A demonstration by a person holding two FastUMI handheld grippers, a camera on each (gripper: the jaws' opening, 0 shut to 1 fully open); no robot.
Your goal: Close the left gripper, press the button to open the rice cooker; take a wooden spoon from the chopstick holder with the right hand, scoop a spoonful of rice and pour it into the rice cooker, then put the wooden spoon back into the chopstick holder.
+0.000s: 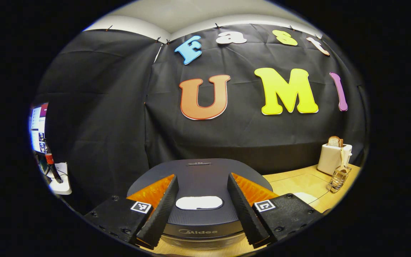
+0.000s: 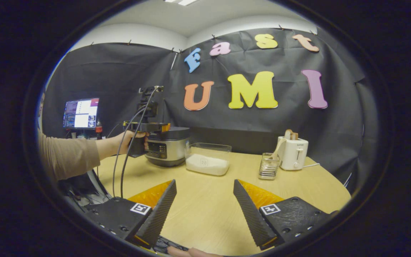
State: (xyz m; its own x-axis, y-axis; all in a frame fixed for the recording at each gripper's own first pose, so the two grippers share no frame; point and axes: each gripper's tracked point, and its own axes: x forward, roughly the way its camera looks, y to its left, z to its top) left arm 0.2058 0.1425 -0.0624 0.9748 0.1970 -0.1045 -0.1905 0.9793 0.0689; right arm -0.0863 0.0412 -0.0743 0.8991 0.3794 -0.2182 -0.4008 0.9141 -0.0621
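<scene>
The dark rice cooker (image 1: 198,175) lies just below my left gripper (image 1: 202,175), which is open; its fingers straddle the white oval lid button (image 1: 199,202) without touching it. From the right gripper view, the cooker (image 2: 166,146) stands at the table's far left, and a hand holds the left gripper (image 2: 152,126) over its lid. To the right of the cooker stands a clear container of white rice (image 2: 208,159). The wooden spoon (image 2: 278,146) leans in the glass chopstick holder (image 2: 268,166). My right gripper (image 2: 204,182) is open over bare table, holding nothing.
A white toaster (image 2: 293,151) with a slice of bread stands behind the chopstick holder, near the right table edge. A lit monitor (image 2: 80,113) sits off the table at the far left. A sleeved arm (image 2: 70,155) and dangling cables (image 2: 120,167) cross the left side.
</scene>
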